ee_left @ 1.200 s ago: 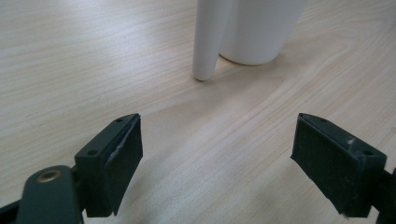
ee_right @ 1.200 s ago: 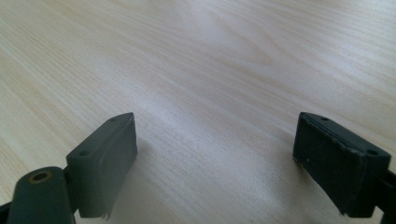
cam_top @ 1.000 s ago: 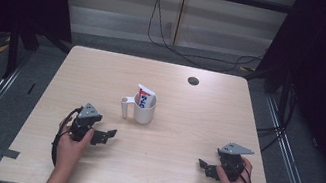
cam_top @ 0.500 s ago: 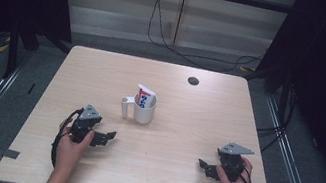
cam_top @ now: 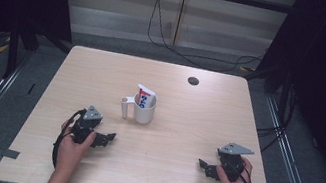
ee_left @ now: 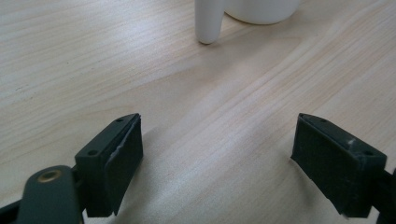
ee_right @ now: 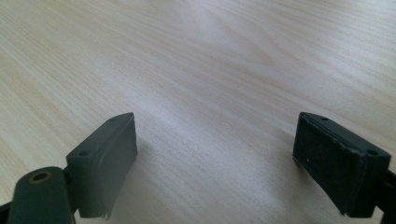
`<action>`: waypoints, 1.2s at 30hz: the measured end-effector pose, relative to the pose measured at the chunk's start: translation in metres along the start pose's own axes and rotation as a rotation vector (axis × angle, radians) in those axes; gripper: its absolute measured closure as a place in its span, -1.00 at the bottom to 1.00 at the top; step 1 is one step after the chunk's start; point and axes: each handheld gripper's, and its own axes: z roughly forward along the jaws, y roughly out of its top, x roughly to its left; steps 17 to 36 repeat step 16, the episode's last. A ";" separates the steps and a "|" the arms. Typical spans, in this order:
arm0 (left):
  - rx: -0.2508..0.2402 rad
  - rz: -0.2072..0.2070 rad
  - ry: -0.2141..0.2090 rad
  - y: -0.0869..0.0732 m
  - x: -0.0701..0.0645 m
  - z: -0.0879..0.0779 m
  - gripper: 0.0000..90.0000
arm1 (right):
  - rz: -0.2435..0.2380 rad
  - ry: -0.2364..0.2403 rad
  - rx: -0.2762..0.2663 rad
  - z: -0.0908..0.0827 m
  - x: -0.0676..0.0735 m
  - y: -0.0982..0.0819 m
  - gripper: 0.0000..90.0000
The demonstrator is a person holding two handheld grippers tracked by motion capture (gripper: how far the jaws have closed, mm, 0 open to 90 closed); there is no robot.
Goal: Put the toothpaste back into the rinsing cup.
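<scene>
- Down at the near edge, the left hand (cam_top: 71, 145) grips the left gripper (cam_top: 107, 138) low on the table (cam_top: 196, 123), jaws spread wide with bare wood between them, holding nothing.
- From the left gripper view the two black pads stand far apart, pale grained wood running between them, shadows falling just beneath each pad.
- Across to the other side, the right hand (cam_top: 232, 181) holds the right gripper (cam_top: 203, 165), also low on the wood, jaws wide apart and empty.
- The right gripper view gives light wood grain between its pads (ee_right: 105, 163), with soft shadows under them.
- The two grippers sit well apart, each near its own side of the table's front half.
- Just ahead of the left gripper, and a little to its right, stands the white mug (cam_top: 143, 108), upright, handle (ee_left: 208, 19) turned toward the table's left side; the handle's lower end hangs free of the wood.
- Inside the mug, a toothpaste tube (cam_top: 144, 96) leans, its white, red and blue end poking above the rim.
- Farther on, beyond the mug and ahead of the right gripper, a small dark round spot (cam_top: 193, 80) sits near the far edge.
- Past the table: grey floor, black cables (cam_top: 170, 37) trailing down a pale panelled wall, dark curtains either side, metal rails along the floor.
</scene>
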 end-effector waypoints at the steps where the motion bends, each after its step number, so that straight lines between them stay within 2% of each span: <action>1: 0.000 -0.001 0.000 0.000 0.000 0.000 -0.64 | 0.002 0.000 0.000 0.000 0.000 0.000 -0.71; 4: 0.009 0.031 0.016 0.001 -0.002 0.002 -0.65 | 0.001 -0.001 0.000 0.000 0.000 0.000 -0.71; 5: 0.025 0.061 0.030 0.001 -0.003 0.002 -0.66 | 0.001 -0.001 0.000 0.000 0.000 0.000 -0.71; 11: 0.024 0.048 0.027 0.001 -0.003 0.002 -0.69 | 0.000 -0.001 0.000 0.000 0.000 0.000 -0.71; 36: 0.024 0.048 0.027 0.001 -0.003 0.002 -0.69 | 0.001 -0.001 0.000 0.000 0.000 0.000 -0.71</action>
